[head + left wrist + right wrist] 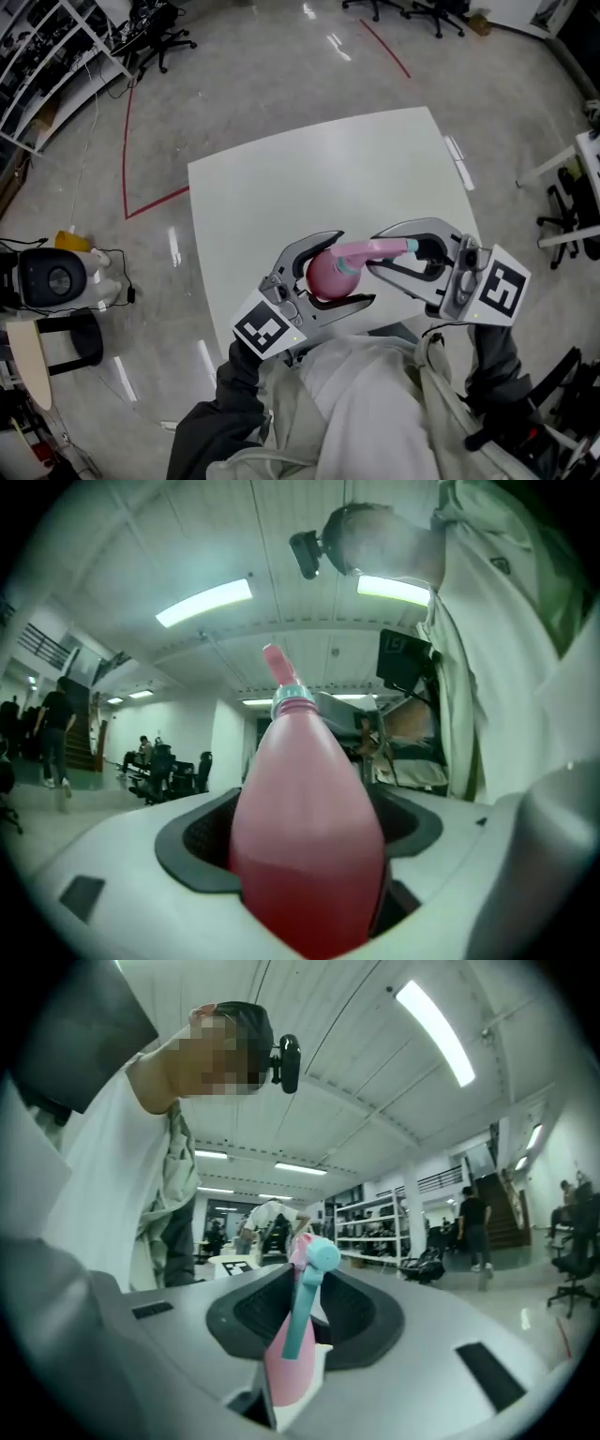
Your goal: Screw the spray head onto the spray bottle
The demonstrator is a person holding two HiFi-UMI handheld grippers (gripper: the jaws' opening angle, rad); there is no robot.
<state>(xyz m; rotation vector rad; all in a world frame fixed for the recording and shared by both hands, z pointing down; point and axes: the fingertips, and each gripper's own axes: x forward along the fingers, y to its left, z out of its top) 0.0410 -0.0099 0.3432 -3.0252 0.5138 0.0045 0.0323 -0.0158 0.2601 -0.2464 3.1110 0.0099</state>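
Over the near edge of the white table (309, 178), the left gripper (352, 269) is clamping the pink spray bottle (326, 274) by its belly. Toward the table's right side, the right gripper (375, 251) is pinching the pink-and-teal spray head (380, 249) at the bottle's neck.

light: bright, ceiling strips (436, 1030) | glare: floor (176, 246) | edges: fisheye vignette, gripper views | close-ups soft

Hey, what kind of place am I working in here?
Probably a large open lab or workshop hall: polished floor with red tape lines, rolling office chairs, metal shelving racks, and strip lights overhead.
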